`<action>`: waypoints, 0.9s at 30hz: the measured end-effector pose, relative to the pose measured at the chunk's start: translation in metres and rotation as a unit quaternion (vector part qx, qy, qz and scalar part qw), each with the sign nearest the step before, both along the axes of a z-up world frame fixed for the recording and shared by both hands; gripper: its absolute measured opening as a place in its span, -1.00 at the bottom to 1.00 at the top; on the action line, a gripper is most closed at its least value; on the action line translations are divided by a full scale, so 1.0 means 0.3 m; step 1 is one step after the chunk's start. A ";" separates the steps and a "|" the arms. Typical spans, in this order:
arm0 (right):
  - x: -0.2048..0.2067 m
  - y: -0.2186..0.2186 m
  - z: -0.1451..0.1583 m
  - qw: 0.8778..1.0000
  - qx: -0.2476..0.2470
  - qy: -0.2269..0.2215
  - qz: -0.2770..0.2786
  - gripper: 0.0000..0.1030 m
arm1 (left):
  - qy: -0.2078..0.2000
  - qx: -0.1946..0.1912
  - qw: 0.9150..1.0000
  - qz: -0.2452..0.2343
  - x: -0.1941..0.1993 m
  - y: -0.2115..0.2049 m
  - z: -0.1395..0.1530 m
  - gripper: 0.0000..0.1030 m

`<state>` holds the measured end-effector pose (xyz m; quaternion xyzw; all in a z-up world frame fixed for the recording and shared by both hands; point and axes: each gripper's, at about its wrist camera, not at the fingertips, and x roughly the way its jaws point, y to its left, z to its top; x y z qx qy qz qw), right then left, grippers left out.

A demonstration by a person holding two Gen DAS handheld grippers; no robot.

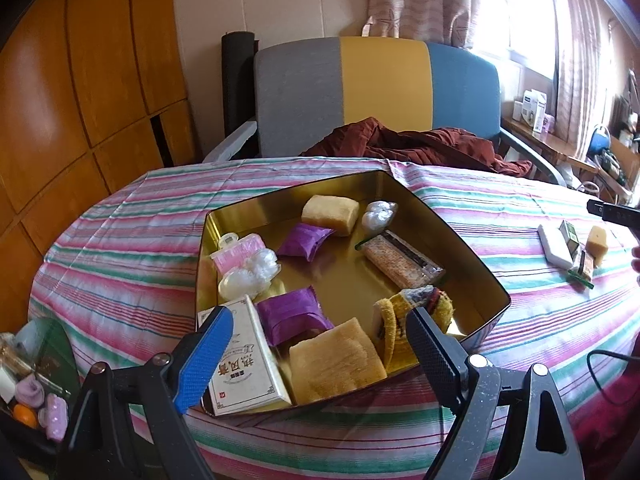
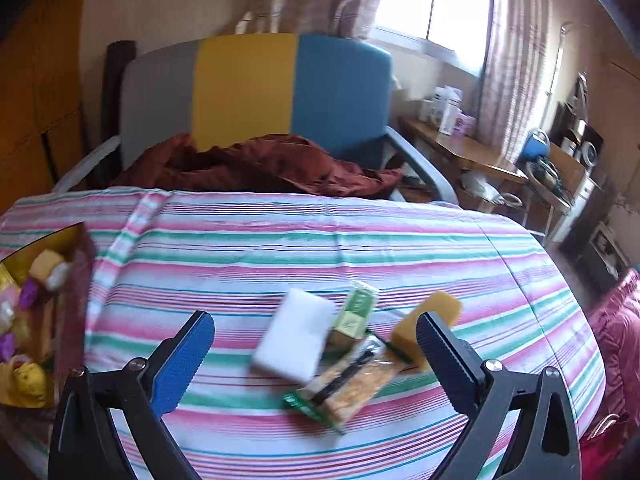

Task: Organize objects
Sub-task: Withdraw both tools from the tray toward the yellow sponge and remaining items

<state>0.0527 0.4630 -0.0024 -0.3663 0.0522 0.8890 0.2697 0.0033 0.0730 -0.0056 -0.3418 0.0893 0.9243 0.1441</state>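
Left wrist | white box (image 1: 248, 364) w/ Chinese print in gold tin (image 1: 472, 256) | both tools released, empty

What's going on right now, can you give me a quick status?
Both jaws open, empty. Left gripper over gold tray; right gripper above white block, snack packet. Nothing blocking.

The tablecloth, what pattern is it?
Tablecloth: pink, green and white stripes, clearest in the right wrist view.
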 end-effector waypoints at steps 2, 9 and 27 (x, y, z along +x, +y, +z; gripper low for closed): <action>0.014 0.059 -0.023 1.000 -0.013 0.002 -0.026 1.00 | 0.002 -0.005 1.000 -0.005 0.000 0.016 0.006 0.72; 0.075 0.176 -0.038 0.990 -0.105 0.036 -0.085 1.00 | 0.014 -0.024 0.999 -0.032 -0.008 0.108 0.033 0.73; 0.284 0.430 -0.108 0.915 -0.308 0.152 -0.210 1.00 | 0.001 -0.036 0.988 -0.148 -0.043 0.485 0.041 0.75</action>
